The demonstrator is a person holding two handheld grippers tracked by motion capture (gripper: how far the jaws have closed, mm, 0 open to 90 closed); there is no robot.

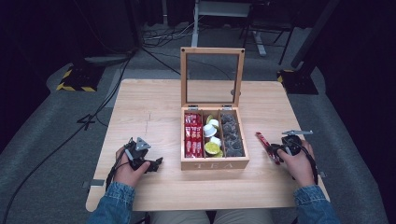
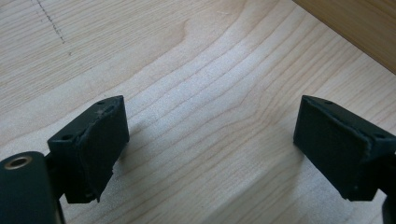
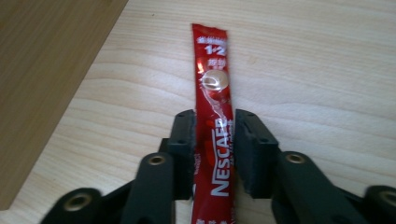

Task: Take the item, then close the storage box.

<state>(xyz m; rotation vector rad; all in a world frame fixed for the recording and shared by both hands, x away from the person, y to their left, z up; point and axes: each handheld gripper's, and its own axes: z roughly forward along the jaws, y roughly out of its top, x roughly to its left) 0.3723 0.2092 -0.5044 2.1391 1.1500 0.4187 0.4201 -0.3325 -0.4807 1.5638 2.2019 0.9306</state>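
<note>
Right gripper (image 3: 215, 154) is sitting right of the tea box (image 1: 214, 163), jaws straddling a red sachet (image 3: 214, 126). The sachet is lying flat on the table (image 1: 149, 107), running lengthwise between the pads; a slight gap is showing on the right side, the left pad looks close or touching, so no firm clamp. In the high view the sachet (image 1: 267, 147) is lying just right of the box. Left gripper (image 2: 210, 154) is resting left of the box, jaws standing wide apart over bare wood, holding nothing. Box lid (image 1: 212, 77) is standing upright; red sachets, white pods and dark pods are filling the compartments.
</note>
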